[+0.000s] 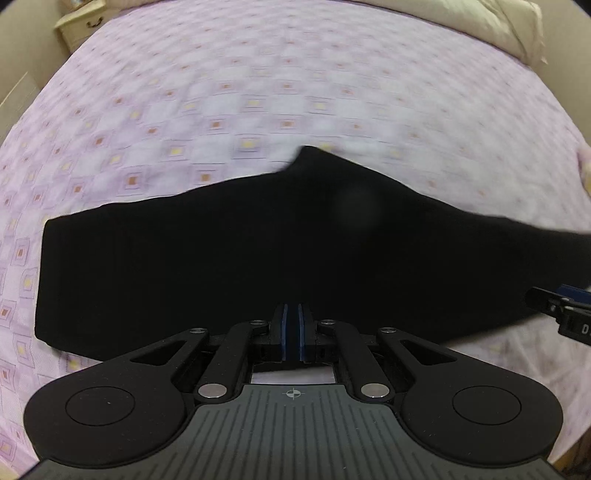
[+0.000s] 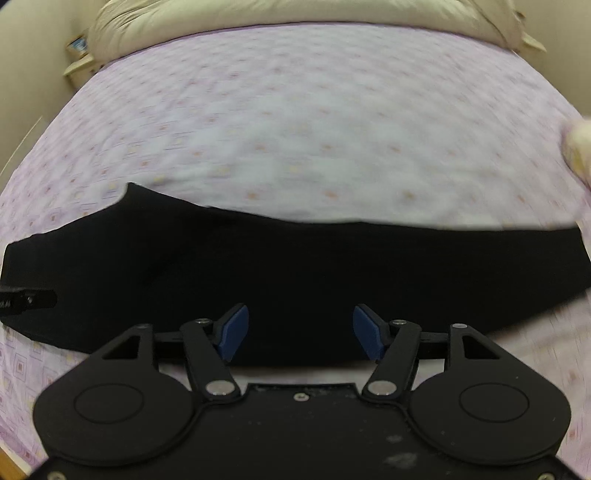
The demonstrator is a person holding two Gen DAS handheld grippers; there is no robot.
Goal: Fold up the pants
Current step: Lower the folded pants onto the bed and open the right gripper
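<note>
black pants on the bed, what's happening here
A person with a handheld gripper in each hand is folding black pants on a lilac patterned bedspread. The pants lie flat in a long folded strip. The left gripper has its fingers shut with nothing visibly held, and the right gripper is open above the cloth, holding nothing. A beige duvet sits at the bed's far end.

A bed [image 1: 295, 92] under a lilac patterned sheet, beige duvet [image 2: 295, 14] bunched at its head, nightstand [image 1: 79, 26] alongside.
</note>
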